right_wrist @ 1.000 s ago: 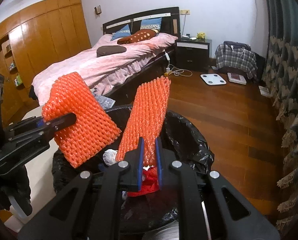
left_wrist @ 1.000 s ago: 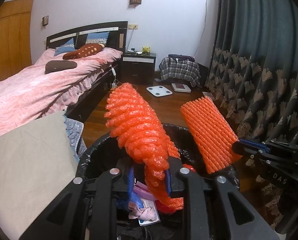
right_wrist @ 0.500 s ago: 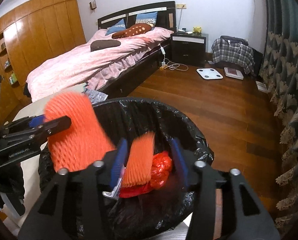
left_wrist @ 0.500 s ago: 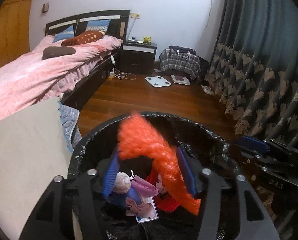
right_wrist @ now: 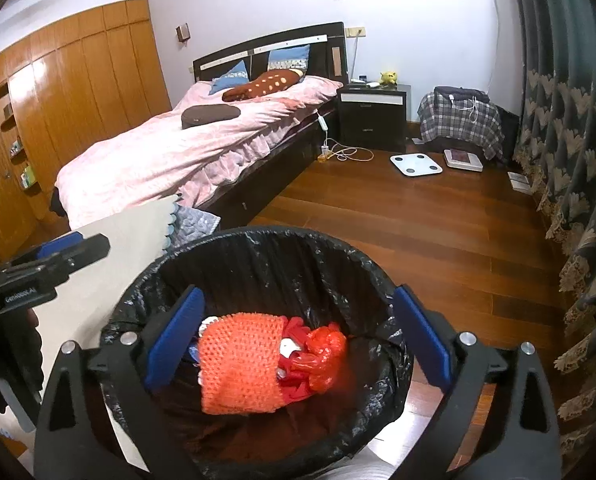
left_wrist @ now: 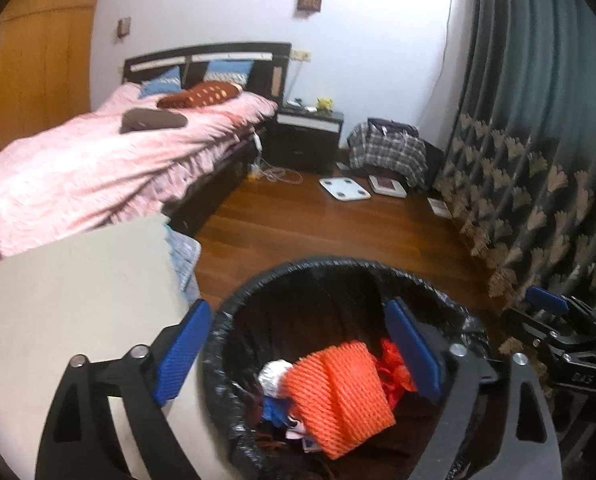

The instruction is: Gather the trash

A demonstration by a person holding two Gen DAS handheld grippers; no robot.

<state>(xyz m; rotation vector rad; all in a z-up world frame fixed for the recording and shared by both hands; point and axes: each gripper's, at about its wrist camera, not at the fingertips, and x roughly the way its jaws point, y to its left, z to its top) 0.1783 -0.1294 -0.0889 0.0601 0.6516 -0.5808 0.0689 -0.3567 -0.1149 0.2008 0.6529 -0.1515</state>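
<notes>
bed (right_wrist: pixel 186 152) with pink cover filled the left of the room, dark curtain (right_wrist: pixel 570 128) ran down the right, wood floor (right_wrist: pixel 418 224) between them. trash bin (right_wrist: pixel 258 252) with black liner sat close below both cameras, beside a beige cloth-covered surface (left_wrist: pixel 70 292).

left gripper (left_wrist: pixel 298 344) was over the bin, jaws spread wide and had just been opening, nothing between the blue pads (left_wrist: pixel 412 348). right gripper (right_wrist: pixel 298 336) same: jaws wide apart, just been opening, pads (right_wrist: pixel 174 336) clear of everything.

orange foam net (right_wrist: pixel 240 364) lay loose inside the bin on top of the other trash, touching neither gripper (one piece clearly visible per view; could not tell whether a second lay under it). red plastic bag (right_wrist: pixel 322 350) was crumpled just beside it. small white wad (left_wrist: pixel 274 374) sat at the net's edge in the left view.

white scale (right_wrist: pixel 416 164) lay on the floor near the nightstand (right_wrist: pixel 374 120).
</notes>
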